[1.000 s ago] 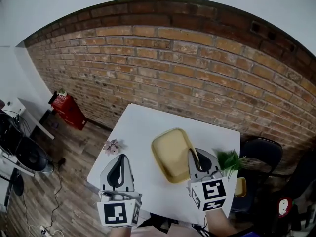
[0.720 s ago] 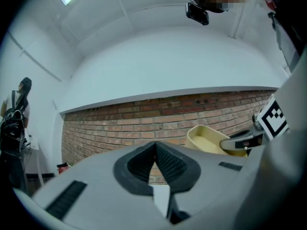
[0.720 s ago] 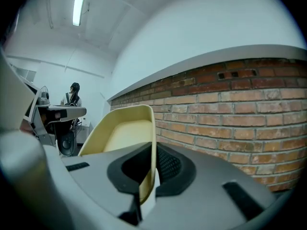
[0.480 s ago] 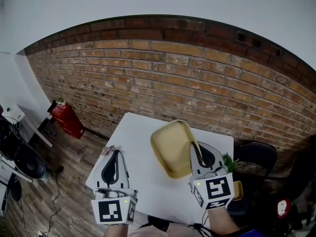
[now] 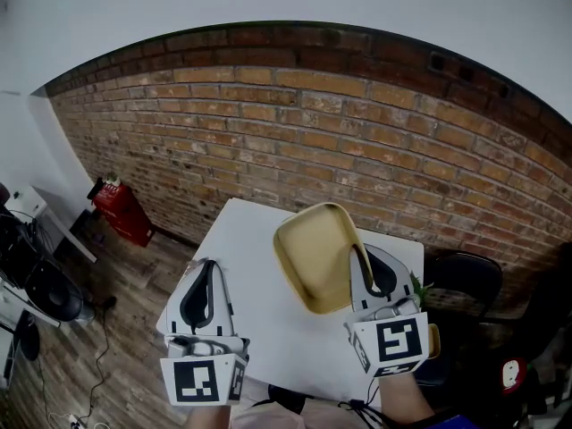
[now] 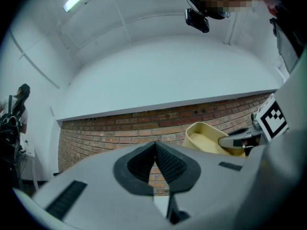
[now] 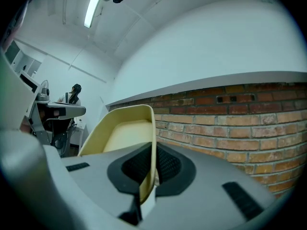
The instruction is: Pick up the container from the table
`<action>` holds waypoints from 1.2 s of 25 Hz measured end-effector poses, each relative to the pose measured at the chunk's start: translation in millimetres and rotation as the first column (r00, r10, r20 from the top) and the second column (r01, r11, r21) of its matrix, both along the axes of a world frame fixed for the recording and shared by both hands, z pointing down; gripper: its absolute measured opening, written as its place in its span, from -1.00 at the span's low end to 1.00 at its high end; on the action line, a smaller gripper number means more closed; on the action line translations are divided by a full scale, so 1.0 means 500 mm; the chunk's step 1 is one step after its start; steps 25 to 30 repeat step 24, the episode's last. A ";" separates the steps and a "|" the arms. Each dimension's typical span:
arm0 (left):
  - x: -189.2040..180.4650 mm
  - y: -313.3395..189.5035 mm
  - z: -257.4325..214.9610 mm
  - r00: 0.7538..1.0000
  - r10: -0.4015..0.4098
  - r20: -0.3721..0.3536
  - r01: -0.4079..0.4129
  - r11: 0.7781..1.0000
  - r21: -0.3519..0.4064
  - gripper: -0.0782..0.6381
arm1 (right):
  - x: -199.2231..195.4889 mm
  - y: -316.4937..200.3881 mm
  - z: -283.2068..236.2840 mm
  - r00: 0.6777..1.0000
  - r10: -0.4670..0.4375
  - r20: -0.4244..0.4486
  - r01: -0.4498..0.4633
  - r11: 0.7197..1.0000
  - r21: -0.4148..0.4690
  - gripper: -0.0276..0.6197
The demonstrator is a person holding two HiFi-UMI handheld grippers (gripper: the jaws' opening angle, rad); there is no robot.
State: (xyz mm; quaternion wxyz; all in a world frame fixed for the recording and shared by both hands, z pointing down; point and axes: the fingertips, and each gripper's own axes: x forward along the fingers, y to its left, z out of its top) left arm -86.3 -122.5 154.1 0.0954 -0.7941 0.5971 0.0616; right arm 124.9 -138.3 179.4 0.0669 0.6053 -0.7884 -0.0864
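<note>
The container is a pale yellow shallow tray with rounded corners. It hangs tilted above the white table, with its open side turned toward the left. My right gripper is shut on its right rim. In the right gripper view the thin rim runs between the dark pads and the container rises to the left. My left gripper is shut and empty, left of the container and apart from it. In the left gripper view my jaws meet, and the container shows at the right.
A brick wall stands behind the table. A red box sits on the floor at the left. A black chair and a green plant are at the table's right side. Wood floor lies to the left.
Both grippers have risen. The container has come up off the table in the right gripper and now tilts more steeply.
</note>
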 end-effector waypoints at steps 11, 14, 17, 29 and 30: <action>0.009 -0.001 0.004 1.000 0.013 -0.002 -0.013 1.000 -0.003 -0.76 | 0.000 0.002 0.007 1.000 0.002 0.007 -0.002 1.000 -0.008 -0.91; 0.012 0.000 0.006 1.000 0.016 -0.003 -0.016 1.000 -0.005 -0.76 | 0.000 0.002 0.010 1.000 0.000 0.008 0.000 1.000 -0.010 -0.91; 0.012 0.001 0.008 1.000 0.017 -0.003 -0.017 1.000 -0.008 -0.76 | -0.002 0.004 0.013 1.000 -0.001 0.008 0.001 1.000 -0.014 -0.91; 0.013 -0.004 0.012 1.000 0.020 -0.003 -0.020 1.000 -0.013 -0.76 | -0.002 -0.001 0.017 1.000 0.000 0.009 0.000 1.000 -0.020 -0.91; 0.013 -0.004 0.012 1.000 0.020 -0.003 -0.020 1.000 -0.013 -0.76 | -0.002 -0.001 0.017 1.000 0.000 0.009 0.000 1.000 -0.020 -0.91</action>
